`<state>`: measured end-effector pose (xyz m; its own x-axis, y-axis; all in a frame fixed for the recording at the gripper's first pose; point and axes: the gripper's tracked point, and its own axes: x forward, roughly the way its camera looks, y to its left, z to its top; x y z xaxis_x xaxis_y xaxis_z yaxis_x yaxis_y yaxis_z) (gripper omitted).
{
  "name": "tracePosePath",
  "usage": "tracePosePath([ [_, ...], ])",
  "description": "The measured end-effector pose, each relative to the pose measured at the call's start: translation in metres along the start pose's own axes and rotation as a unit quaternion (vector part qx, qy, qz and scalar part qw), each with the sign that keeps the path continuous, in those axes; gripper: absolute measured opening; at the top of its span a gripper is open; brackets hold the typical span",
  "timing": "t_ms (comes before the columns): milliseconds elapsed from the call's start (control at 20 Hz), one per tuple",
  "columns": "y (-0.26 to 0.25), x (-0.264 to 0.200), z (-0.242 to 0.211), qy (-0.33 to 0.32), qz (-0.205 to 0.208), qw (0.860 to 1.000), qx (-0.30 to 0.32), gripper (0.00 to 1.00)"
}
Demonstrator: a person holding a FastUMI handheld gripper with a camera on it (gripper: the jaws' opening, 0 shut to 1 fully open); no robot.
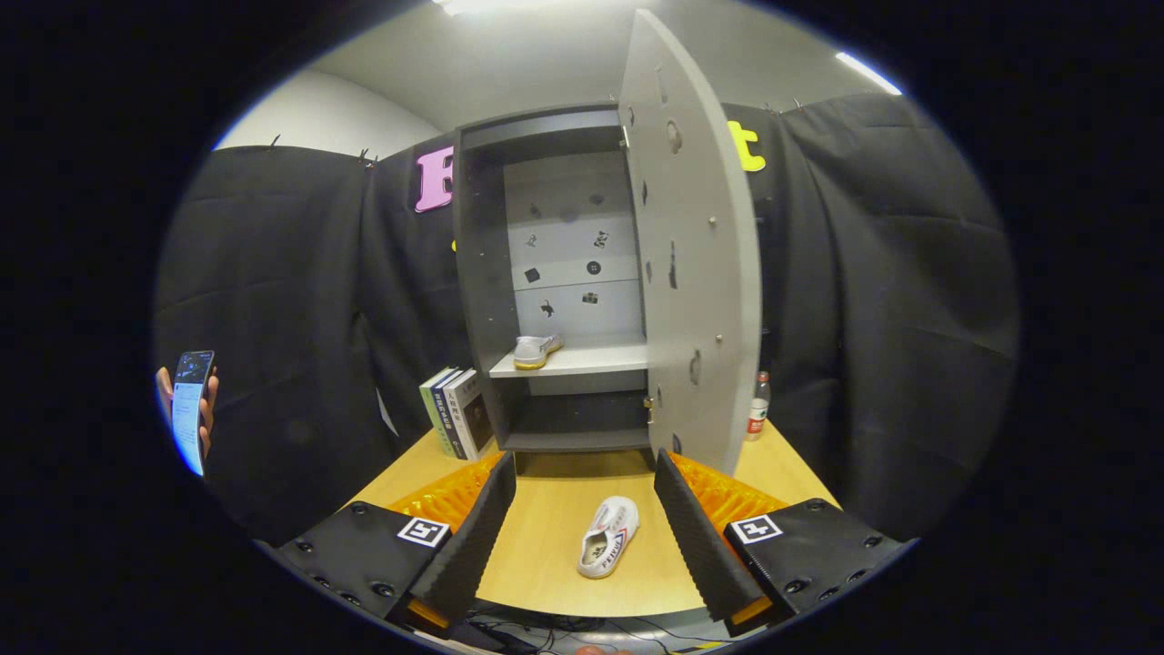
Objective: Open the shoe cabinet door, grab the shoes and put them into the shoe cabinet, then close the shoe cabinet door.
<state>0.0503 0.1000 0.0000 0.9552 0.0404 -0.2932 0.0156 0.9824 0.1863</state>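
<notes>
A grey shoe cabinet (482, 273) stands at the back of the wooden table, its door (691, 246) swung wide open to the right. One white shoe (536, 350) rests on the cabinet's pale middle shelf, at its left side. A second white shoe (608, 537) lies on the table between my two fingers, toe pointing toward the cabinet. My gripper (586, 468) is open and held above the table, touching nothing.
Several books (457, 411) lean against the cabinet's left side. A small bottle (758, 407) stands to the right, behind the open door. A hand holds a phone (192, 409) off the table to the left. The table's front edge (582, 608) runs just under the fingers.
</notes>
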Motion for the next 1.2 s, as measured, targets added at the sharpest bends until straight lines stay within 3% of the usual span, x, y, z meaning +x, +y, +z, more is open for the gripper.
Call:
tracePosePath([
  [450, 0.027, 0.036, -0.066, 0.103, 0.036, 0.994, 0.0, 0.97],
  [800, 0.011, 0.038, -0.139, 0.232, 0.001, 0.972, 0.023, 0.97],
  [1200, 0.01, 0.062, -0.185, 0.299, -0.003, 0.954, 0.018, 0.97],
])
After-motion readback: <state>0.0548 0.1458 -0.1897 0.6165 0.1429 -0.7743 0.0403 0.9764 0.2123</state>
